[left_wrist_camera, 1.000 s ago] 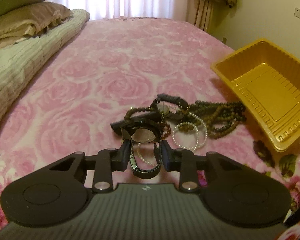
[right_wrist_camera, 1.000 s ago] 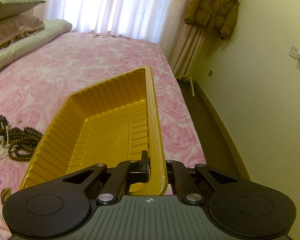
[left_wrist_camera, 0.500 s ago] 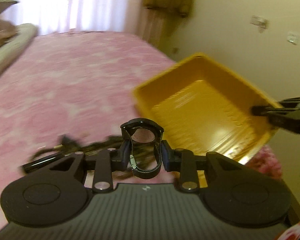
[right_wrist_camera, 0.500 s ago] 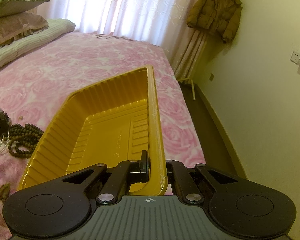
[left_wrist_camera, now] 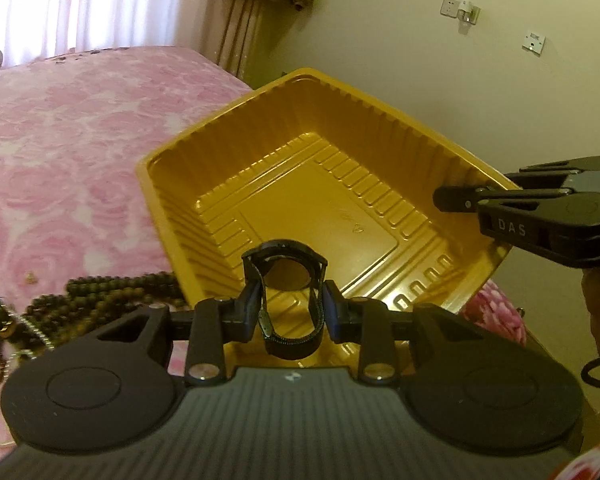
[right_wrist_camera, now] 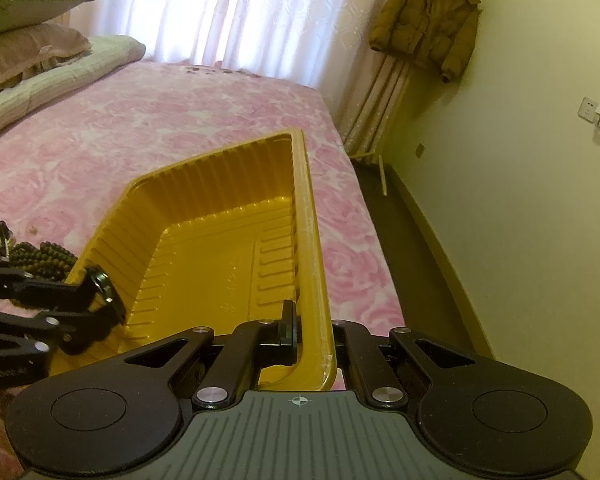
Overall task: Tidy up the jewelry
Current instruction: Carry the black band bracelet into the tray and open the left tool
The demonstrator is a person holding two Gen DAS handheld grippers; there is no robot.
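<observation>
While the right gripper (right_wrist_camera: 314,334) pinches the yellow tray's (left_wrist_camera: 172,216) rim, its right finger hides behind the wall. The left gripper (left_wrist_camera: 291,306), jaws just easing wider, clasps a black watch (left_wrist_camera: 284,276); the beads (left_wrist_camera: 112,292) blur.

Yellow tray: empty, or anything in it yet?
Empty. The yellow tray shows only bare ribbed floor in both wrist views. The watch is over it, held in the left gripper, not released.

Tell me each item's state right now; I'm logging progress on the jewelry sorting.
Watch: held in the left tongs, raised over the tray.
Yellow tray: empty, tilted, one wall clamped by the shut right tongs.
Bead strands: still heaped on the bedspread beside the tray.
Left tongs: jaws just eased slightly wider, strap still between them.
</observation>
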